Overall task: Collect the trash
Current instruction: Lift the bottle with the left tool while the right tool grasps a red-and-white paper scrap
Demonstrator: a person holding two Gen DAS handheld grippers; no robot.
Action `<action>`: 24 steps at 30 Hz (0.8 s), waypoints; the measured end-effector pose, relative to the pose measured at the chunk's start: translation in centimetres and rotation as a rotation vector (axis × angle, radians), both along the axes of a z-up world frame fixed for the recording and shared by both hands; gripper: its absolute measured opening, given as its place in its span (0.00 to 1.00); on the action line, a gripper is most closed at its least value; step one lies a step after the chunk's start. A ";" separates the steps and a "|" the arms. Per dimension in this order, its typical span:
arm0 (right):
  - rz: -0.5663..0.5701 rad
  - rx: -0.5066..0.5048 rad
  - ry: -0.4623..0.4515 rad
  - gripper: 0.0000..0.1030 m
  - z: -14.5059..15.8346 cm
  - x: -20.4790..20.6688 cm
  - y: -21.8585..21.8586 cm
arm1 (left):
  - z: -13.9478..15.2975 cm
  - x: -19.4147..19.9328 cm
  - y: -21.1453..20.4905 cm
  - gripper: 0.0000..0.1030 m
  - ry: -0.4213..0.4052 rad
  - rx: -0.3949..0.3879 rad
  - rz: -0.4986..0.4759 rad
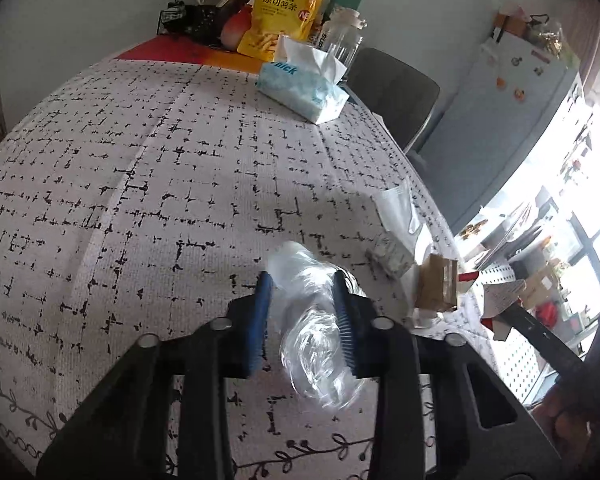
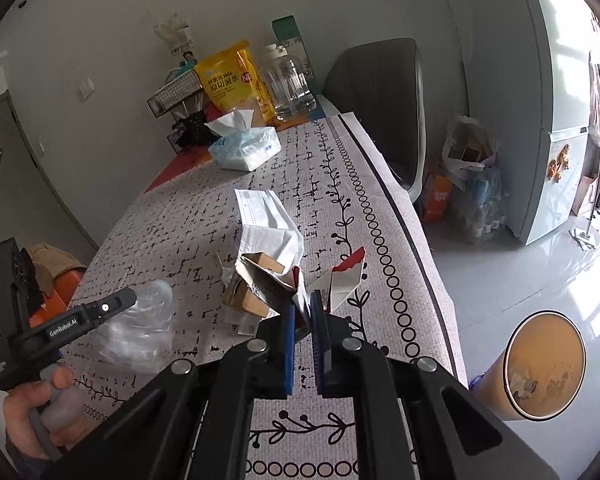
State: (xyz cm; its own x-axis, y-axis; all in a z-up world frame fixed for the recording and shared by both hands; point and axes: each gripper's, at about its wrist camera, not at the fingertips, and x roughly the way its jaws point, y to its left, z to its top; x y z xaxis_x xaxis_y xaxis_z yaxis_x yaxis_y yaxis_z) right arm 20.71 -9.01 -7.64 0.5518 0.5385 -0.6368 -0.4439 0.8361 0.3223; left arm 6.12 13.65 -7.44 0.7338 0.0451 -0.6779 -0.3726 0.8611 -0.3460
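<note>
My left gripper [image 1: 302, 280] is shut on a crumpled clear plastic bottle [image 1: 314, 332], held just above the patterned tablecloth [image 1: 140, 200]; the bottle also shows in the right wrist view [image 2: 140, 328] beside the left gripper [image 2: 100, 312]. My right gripper [image 2: 302, 304] is shut on a torn red-and-white paper carton [image 2: 340, 284]. Just beyond it lie a crushed brown cardboard box [image 2: 252, 292] and a white paper wrapper [image 2: 268, 228]. The box [image 1: 436, 284] and wrapper [image 1: 396, 208] lie to the right in the left wrist view.
A tissue pack [image 2: 244, 148], a yellow snack bag [image 2: 232, 80], a clear jar [image 2: 292, 84] and a wire rack [image 2: 176, 94] stand at the table's far end. A grey chair [image 2: 380, 96] is at the right edge. An orange bin [image 2: 544, 364] stands on the floor.
</note>
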 end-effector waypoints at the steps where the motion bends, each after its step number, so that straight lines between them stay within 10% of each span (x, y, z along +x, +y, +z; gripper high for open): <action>1: 0.001 0.002 -0.004 0.08 0.1 -0.1 -0.1 | 0.2 0.1 -0.3 0.18 0.003 0.028 -0.001; 13: -0.004 0.011 -0.005 0.08 0.2 -0.3 -0.8 | -0.3 -0.7 2.4 0.06 -0.053 -0.122 0.003; 17: -0.011 0.026 -0.001 0.08 0.1 -0.2 -1.3 | -0.1 -0.6 3.0 0.49 -0.069 -0.145 0.023; 24: -0.015 0.040 0.017 0.08 -0.6 0.5 -2.0 | -1.8 2.0 0.6 0.73 0.010 -0.137 0.007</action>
